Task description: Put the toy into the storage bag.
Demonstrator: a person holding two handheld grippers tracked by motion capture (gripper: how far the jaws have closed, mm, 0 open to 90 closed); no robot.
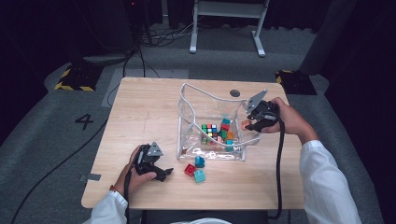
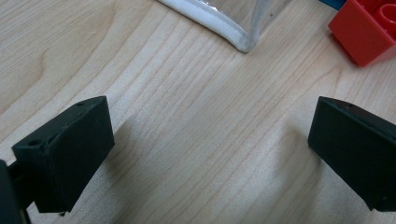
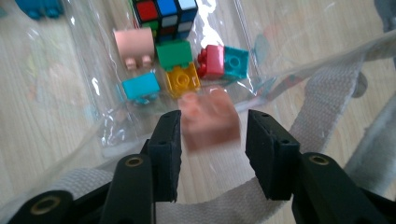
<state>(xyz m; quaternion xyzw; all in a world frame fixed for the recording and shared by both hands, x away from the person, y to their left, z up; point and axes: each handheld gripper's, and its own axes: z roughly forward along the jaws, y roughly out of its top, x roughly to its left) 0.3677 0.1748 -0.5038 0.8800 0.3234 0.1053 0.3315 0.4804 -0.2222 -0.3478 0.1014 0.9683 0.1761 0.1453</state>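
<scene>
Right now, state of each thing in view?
Clear bag: open, upright on the table, blocks and a puzzle cube inside.
Pink block: blurred between the right gripper jaws, over the bag; grip unclear.
Left gripper: open, empty.
Red block: loose on the table.

The left hand (image 1: pixel 135 170) rests low on the table and holds the left gripper (image 1: pixel 164 173), its jaws wide apart. The right hand (image 1: pixel 289 119) holds the right gripper (image 1: pixel 246 125) higher up, jaws partly apart, pointing left.

overhead forward-down, two close tongs views
</scene>
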